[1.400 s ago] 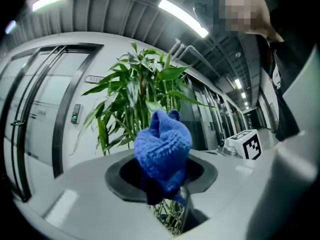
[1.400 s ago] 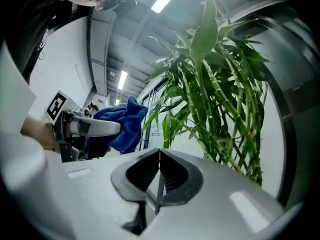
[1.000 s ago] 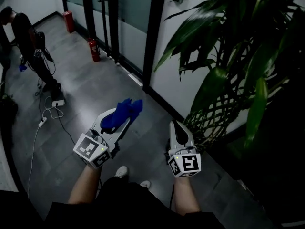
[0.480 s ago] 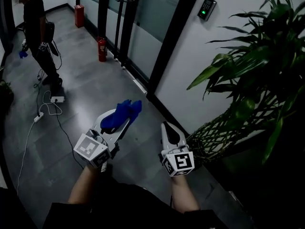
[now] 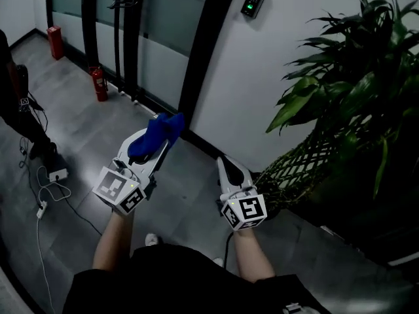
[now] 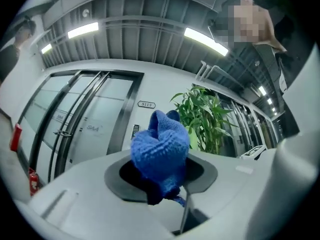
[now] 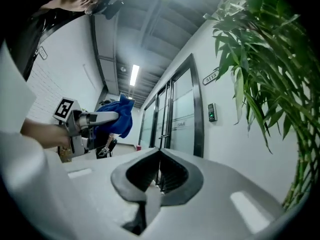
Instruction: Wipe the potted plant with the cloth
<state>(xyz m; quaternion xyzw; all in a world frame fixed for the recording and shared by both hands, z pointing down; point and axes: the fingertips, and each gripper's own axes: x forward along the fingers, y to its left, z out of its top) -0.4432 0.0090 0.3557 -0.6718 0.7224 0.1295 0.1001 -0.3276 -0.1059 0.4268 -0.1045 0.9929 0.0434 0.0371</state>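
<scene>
— Zero leaves wiped?
— Seemingly; the left hand-held gripper (image 5: 158, 142) pinches the cloth (image 6: 161, 149), well apart from the plant (image 5: 353, 77) rightward; the right hand-held gripper (image 5: 224, 163) is closed, empty; all wiping remains.

A small wall plate (image 6: 145, 104) just right of the glass door (image 6: 107, 109) reads "5113"; the door's frosted pane carries the letters "SAA" (image 6: 93, 128); the head view shows that lettering again at the door's top, partly cut off; print on the keypad (image 5: 253, 0) right of the door is too small to read.
</scene>
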